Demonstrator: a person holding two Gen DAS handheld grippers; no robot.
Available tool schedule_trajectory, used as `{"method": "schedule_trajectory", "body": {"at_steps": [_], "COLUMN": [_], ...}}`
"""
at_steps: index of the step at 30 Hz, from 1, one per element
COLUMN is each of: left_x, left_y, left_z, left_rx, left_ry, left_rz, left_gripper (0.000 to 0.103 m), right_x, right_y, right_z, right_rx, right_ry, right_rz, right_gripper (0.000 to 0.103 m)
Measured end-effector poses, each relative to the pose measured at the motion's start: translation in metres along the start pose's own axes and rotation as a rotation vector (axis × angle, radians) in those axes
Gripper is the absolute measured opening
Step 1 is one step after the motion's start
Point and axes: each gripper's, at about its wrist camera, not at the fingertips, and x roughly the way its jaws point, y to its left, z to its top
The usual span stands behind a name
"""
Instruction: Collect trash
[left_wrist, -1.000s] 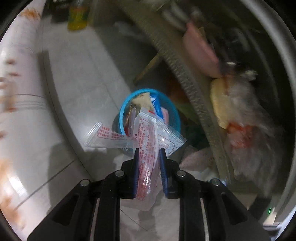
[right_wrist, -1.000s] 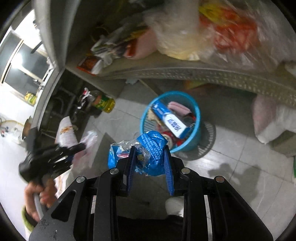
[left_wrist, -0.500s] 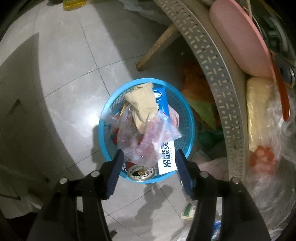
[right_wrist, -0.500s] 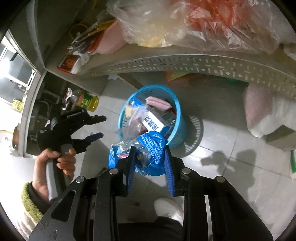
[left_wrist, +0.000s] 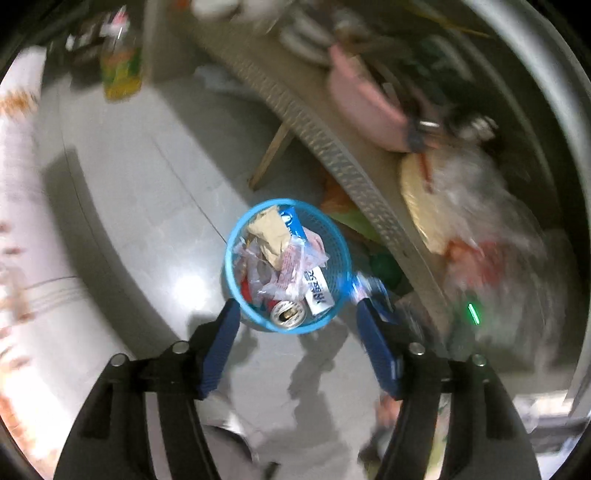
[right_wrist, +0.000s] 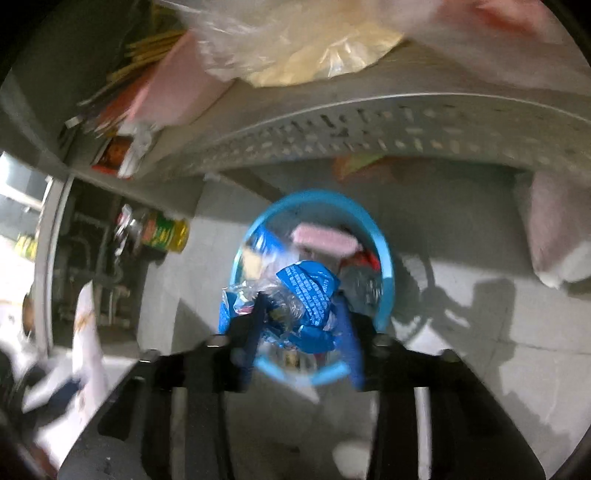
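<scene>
I have both grippers pointed down at the blue basket (left_wrist: 288, 266) standing on the pale tiled floor (left_wrist: 140, 206), just beside the front edge of a grey perforated shelf (left_wrist: 332, 147). My left gripper (left_wrist: 293, 314) is spread wide with its jaws opening and nothing between them; in its view the basket sits framed between the two blue fingers. Inside the basket I see a clear plastic bag (left_wrist: 291, 262) with red print, a crumpled brown scrap of paper (left_wrist: 271, 232), a white and blue box (left_wrist: 317, 291) and the top of a metal can (left_wrist: 288, 314) near the basket's closest rim. My right gripper (right_wrist: 301, 314) hangs over that same basket (right_wrist: 384, 258), its jaws opening, and a crinkled blue wrapper (right_wrist: 306, 291) sits between the fingers; the picture is too blurred for me to tell whether the pads press on it. A yellow bottle (right_wrist: 166, 234) with a green and red label stands on the floor well left of the basket. On the shelf lie a pink flat thing (left_wrist: 365, 107) and a clear bag (right_wrist: 295, 48) with something yellowish in it.
</scene>
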Motion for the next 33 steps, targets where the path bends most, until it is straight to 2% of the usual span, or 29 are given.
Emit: {"method": "schedule_trajectory", "body": {"at_steps": [1,3,5,9,12,14,18,20,25,29,33], "left_x": [-0.017,-0.043,-0.067,-0.101,-0.118,-0.131,-0.154,-0.162,-0.181,-0.195,-0.209], "left_y": [-0.001,-0.002,-0.002,-0.001,-0.002,-0.004,-0.007,-0.009,-0.012,-0.005,0.004], "left_z": [-0.009,-0.030,-0.052,-0.093,-0.123,-0.144,-0.184,-0.198,-0.234,-0.262,-0.287], "left_rx": [0.039,0.086,0.121,0.141,0.158,0.165,0.146,0.134,0.082,-0.011,-0.091], "left_ry": [-0.020,-0.053,-0.092,-0.165,-0.229,-0.296,-0.428,-0.480,-0.541,-0.566,-0.610], "left_rz": [0.009,0.038,0.047,0.049,0.079,0.078,0.073,0.089,0.162,0.248,0.344], "left_gripper": [0.069,0.071,0.074,0.075,0.076,0.076,0.087,0.098,0.098,0.098,0.098], "right_x": [0.014,0.029,0.032,0.008,-0.023,-0.051,-0.108,-0.137,-0.213,-0.262,-0.291], "right_y": [-0.003,-0.009,-0.018,-0.023,-0.020,-0.012,0.019,0.039,0.090,0.122,0.141], "right_z": [0.003,0.004,0.001,-0.007,-0.020,-0.036,-0.076,-0.095,-0.145,-0.186,-0.218], "right_rx": [0.007,0.039,0.075,0.052,0.019,-0.028,-0.198,-0.308,-0.596,-0.767,-0.869], "right_ry": [0.005,0.033,0.055,0.030,0.007,-0.006,-0.027,-0.053,-0.166,-0.275,-0.305], "right_rz": [-0.013,-0.048,-0.032,-0.029,-0.023,-0.011,0.009,0.012,0.046,0.058,0.093], "right_gripper": [0.062,0.062,0.062,0.063,0.063,0.067,0.072,0.078,0.095,0.095,0.095]}}
